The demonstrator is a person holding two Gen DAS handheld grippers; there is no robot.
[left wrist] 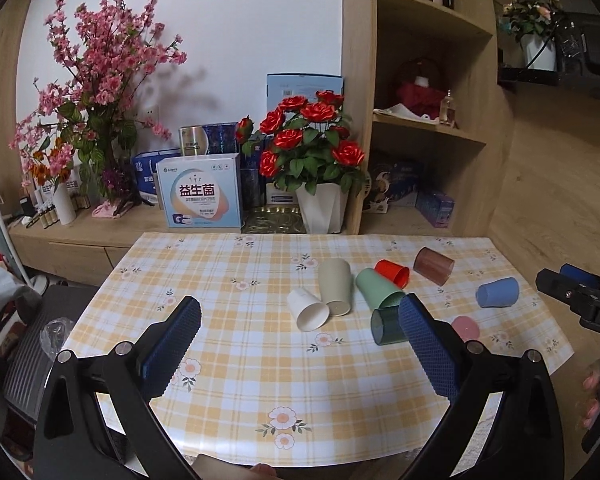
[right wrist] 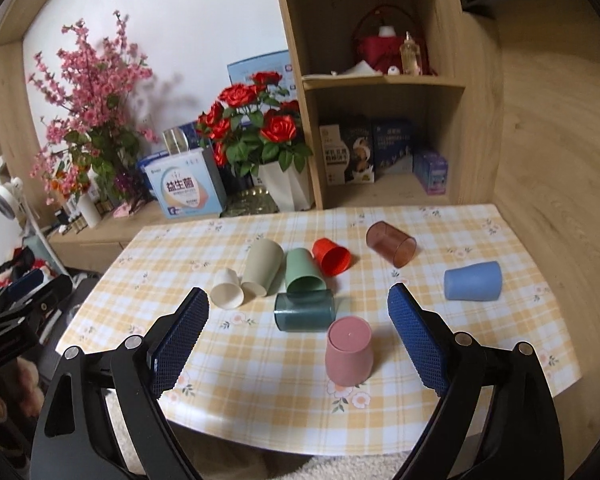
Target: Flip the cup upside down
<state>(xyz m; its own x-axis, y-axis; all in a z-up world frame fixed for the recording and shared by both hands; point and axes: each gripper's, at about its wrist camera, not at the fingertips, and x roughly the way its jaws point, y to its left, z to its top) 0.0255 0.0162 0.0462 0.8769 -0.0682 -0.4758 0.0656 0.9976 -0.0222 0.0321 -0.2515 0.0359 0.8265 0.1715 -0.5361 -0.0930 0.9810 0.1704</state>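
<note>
Several cups are on the checked tablecloth (right wrist: 260, 360). A pink cup (right wrist: 348, 350) stands upside down near the front, between and just beyond my open right gripper's (right wrist: 298, 304) fingers; it also shows in the left wrist view (left wrist: 466, 328). On their sides lie a dark teal cup (right wrist: 304, 312), a green cup (right wrist: 303, 270), a beige cup (right wrist: 262, 266), a white cup (right wrist: 227, 289), a red cup (right wrist: 332, 257), a brown cup (right wrist: 391, 243) and a blue cup (right wrist: 473, 281). My left gripper (left wrist: 300, 312) is open and empty above the table's front.
A low shelf behind the table holds a white pot of red roses (right wrist: 284, 184), a blue-and-white box (right wrist: 184, 192) and pink blossom branches (right wrist: 88, 112). A wooden shelf unit (right wrist: 384, 120) stands at the back right. The other gripper (left wrist: 580, 300) shows at the right edge.
</note>
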